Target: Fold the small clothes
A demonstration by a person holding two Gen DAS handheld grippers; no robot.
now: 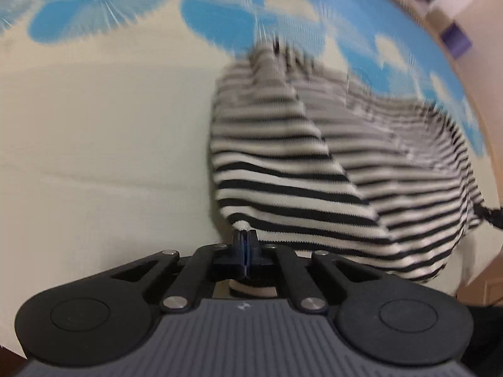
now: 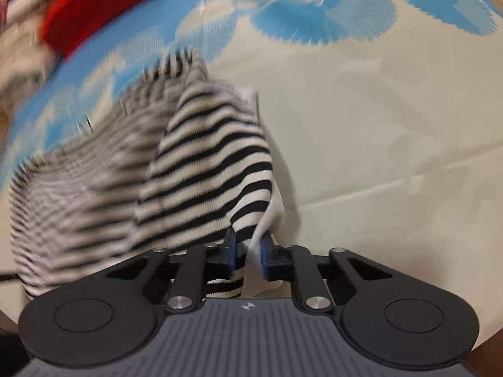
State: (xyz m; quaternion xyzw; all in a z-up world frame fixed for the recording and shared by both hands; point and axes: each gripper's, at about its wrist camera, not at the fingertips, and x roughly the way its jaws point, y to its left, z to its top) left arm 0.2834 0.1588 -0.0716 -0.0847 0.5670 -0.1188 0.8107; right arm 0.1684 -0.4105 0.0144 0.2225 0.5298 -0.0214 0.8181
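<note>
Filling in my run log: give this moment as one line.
left hand-held gripper: shut on striped garment | right hand-held gripper: shut on striped garment | garment lifted over floral sheet

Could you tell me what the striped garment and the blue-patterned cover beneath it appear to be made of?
Striped garment: seemingly a soft knit, matte; fine ribbing shows along the stripes and it drapes loosely. Blue-patterned cover: probably smooth woven cloth with a slight sheen; crease lines run across it.

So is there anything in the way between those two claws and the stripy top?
Nothing visible. The left gripper is shut on an edge of the striped garment, and the right gripper pinches another edge.
</note>
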